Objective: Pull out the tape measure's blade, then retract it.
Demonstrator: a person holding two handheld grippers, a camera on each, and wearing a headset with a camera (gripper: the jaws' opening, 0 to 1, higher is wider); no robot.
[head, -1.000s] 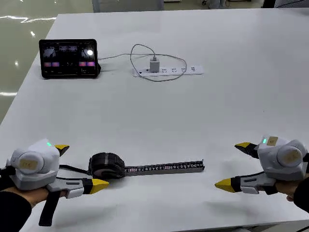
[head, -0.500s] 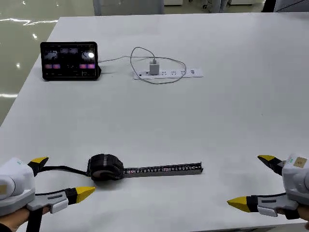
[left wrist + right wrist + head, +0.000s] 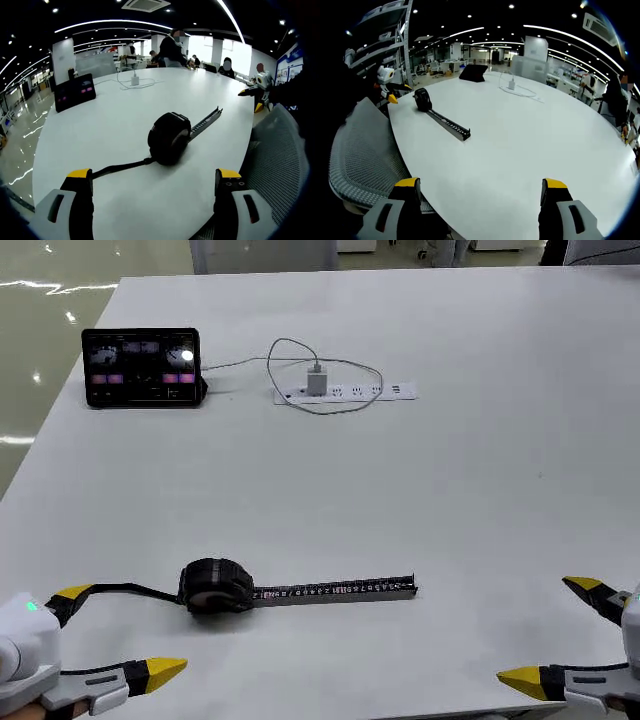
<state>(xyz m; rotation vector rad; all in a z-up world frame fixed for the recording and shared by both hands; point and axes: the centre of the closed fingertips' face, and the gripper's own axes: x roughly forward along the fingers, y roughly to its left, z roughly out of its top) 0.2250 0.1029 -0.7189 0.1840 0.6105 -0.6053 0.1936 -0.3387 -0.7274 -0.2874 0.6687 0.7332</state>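
The left gripper (image 3: 120,632), jaws spread and empty, faces the tape measure (image 3: 215,587) just ahead of it (strap (image 3: 130,589) trailing back), the blade (image 3: 335,589) extended flat on the table (image 3: 450,490) towards the right gripper (image 3: 552,632), likewise released, well clear of its tip; farther off, a tablet (image 3: 142,367)

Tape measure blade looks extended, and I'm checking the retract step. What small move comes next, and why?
Probably ease the left gripper forward to close on the case: the blade lies pulled out on the table, and the right gripper, also open, sits clear of it.
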